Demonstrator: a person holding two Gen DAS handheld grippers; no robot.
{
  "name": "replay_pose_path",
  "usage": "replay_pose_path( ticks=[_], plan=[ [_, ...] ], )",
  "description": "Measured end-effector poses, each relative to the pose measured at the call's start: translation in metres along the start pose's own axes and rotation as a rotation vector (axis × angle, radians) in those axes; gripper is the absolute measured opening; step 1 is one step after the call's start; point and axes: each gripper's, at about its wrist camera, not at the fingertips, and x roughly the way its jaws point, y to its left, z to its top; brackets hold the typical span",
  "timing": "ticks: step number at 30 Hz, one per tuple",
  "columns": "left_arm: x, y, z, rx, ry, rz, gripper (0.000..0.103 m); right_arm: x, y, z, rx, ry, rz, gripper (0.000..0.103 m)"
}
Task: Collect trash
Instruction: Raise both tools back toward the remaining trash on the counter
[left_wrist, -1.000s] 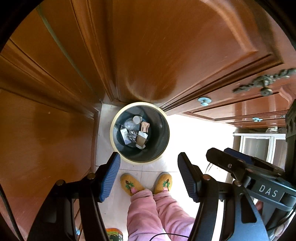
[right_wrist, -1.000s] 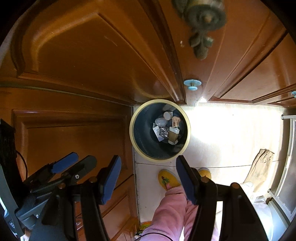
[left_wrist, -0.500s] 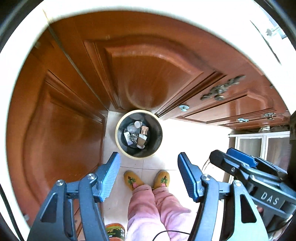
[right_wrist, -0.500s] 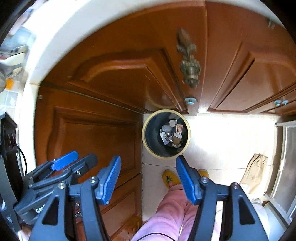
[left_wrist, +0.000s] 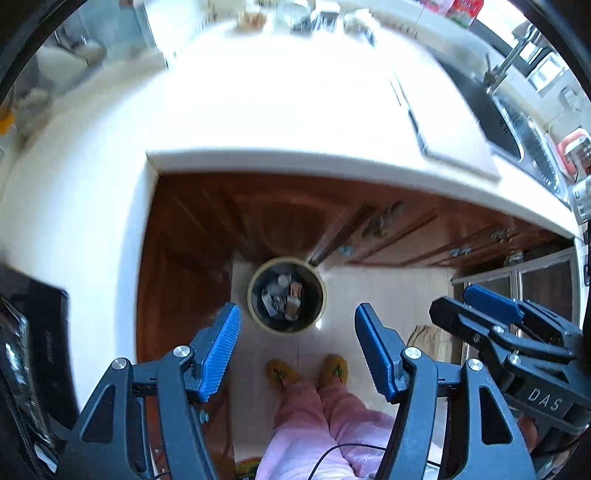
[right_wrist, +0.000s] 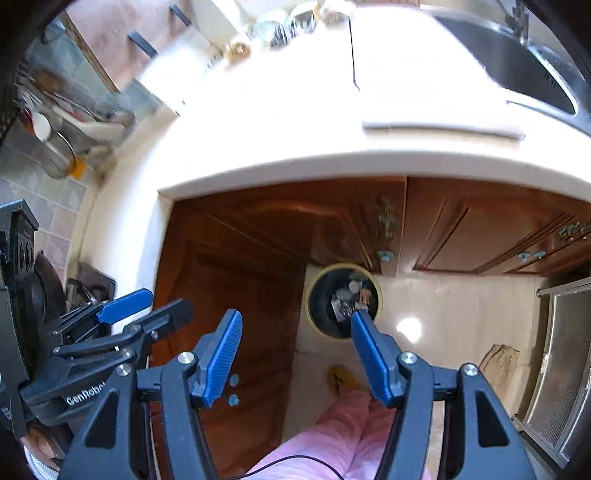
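A round dark trash bin (left_wrist: 286, 294) with a cream rim stands on the floor in the cabinet corner, holding several pieces of crumpled trash (left_wrist: 280, 299). It also shows in the right wrist view (right_wrist: 343, 300). My left gripper (left_wrist: 297, 345) is open and empty, high above the bin. My right gripper (right_wrist: 295, 349) is open and empty too, its right finger overlapping the bin's rim in view. The right gripper shows at the right of the left wrist view (left_wrist: 517, 332); the left gripper shows at the left of the right wrist view (right_wrist: 110, 325).
A white L-shaped countertop (left_wrist: 295, 110) fills the upper view, with a sink (left_wrist: 517, 122) at the right and blurred items (right_wrist: 288, 26) along the back. Brown wooden cabinet doors (right_wrist: 240, 258) stand below. The person's pink trousers and yellow slippers (left_wrist: 306, 373) are on the tiled floor.
Both grippers have risen well above the bin. The countertop and sink have come into view, and the bin looks smaller. Both grippers stay open.
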Motion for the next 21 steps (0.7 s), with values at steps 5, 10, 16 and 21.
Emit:
replay_pose_path(
  ticks=[5, 10, 16, 21],
  plan=[
    [-0.044, -0.005, 0.028, 0.018, -0.099, -0.010, 0.063, -0.037, 0.014, 0.011, -0.006, -0.105, -0.010, 0.062],
    [-0.080, -0.008, 0.057, 0.037, -0.192, -0.019, 0.063, -0.075, 0.023, 0.025, 0.007, -0.218, -0.018, 0.062],
    [-0.107, -0.015, 0.089, 0.045, -0.267, -0.035, 0.063, -0.106, 0.036, 0.042, 0.011, -0.310, -0.038, 0.062],
    [-0.115, -0.018, 0.122, 0.050, -0.301, -0.041, 0.066, -0.117, 0.035, 0.072, 0.002, -0.346, -0.047, 0.062]
  ],
)
